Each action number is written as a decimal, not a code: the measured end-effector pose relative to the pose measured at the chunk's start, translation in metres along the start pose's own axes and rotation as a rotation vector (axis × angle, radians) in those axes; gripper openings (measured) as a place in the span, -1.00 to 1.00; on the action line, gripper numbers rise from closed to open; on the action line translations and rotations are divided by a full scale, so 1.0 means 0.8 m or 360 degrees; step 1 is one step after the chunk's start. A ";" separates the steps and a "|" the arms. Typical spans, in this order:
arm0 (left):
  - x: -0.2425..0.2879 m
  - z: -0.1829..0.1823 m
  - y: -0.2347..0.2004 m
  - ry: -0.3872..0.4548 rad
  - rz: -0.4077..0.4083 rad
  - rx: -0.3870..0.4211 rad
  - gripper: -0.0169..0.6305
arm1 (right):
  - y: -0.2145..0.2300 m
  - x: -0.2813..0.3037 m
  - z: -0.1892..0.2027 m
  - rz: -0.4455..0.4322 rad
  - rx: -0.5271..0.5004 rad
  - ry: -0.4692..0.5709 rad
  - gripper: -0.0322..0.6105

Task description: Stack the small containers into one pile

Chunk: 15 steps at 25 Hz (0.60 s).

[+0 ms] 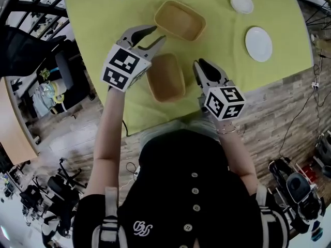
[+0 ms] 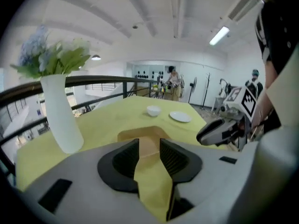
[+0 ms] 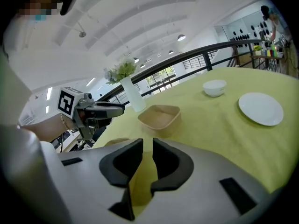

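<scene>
Just ahead of the left hand-held gripper (image 1: 158, 33), along the line its jaws point, sits the far container (image 1: 180, 19). The near container (image 1: 165, 77) lies below and to the right of those jaws, between them and the right hand-held gripper (image 1: 201, 63). Both containers are tan, open-topped and empty, and they stand apart on the yellow-covered table (image 1: 103, 14). The left jaws stand apart with only cloth and the far container's rim showing through the gap. The right jaws leave a narrower gap and also hold nothing. The step looks like a reach for one container's rim. It would go best with one jaw inside a wall and one outside, clamped at the middle of a side so the container lifts level. It should then be turned before it is lowered, because the two do not line up. The far container's long axis runs crosswise to the left hand-held gripper's line. The near container's runs roughly alongside the right hand-held gripper, pointing away from the person. Both mouths face up.
</scene>
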<state>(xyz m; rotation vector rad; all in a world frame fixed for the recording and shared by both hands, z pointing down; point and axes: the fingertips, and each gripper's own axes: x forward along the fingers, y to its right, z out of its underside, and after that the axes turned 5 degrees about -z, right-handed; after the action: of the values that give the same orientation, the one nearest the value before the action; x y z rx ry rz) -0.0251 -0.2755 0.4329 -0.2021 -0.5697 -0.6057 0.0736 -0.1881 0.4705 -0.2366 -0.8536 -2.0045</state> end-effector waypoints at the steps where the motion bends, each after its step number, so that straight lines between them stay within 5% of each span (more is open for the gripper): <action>1: 0.006 -0.001 -0.005 0.0023 0.0018 -0.0118 -0.53 | 0.004 0.000 -0.002 0.0005 0.0003 0.0005 -0.66; 8: 0.036 0.028 -0.064 -0.0044 -0.0138 -0.0549 -0.50 | 0.023 0.007 -0.006 0.0022 0.0027 0.0012 -0.68; 15: 0.069 0.041 -0.097 -0.0061 -0.0140 -0.0732 -0.61 | 0.029 0.018 0.001 0.0022 0.0057 -0.0006 -0.70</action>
<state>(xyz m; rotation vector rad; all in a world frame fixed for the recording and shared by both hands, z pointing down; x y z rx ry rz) -0.0477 -0.3538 0.4921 -0.6248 -0.4714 -0.8156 0.0840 -0.2052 0.4889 -0.2254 -0.8874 -1.9744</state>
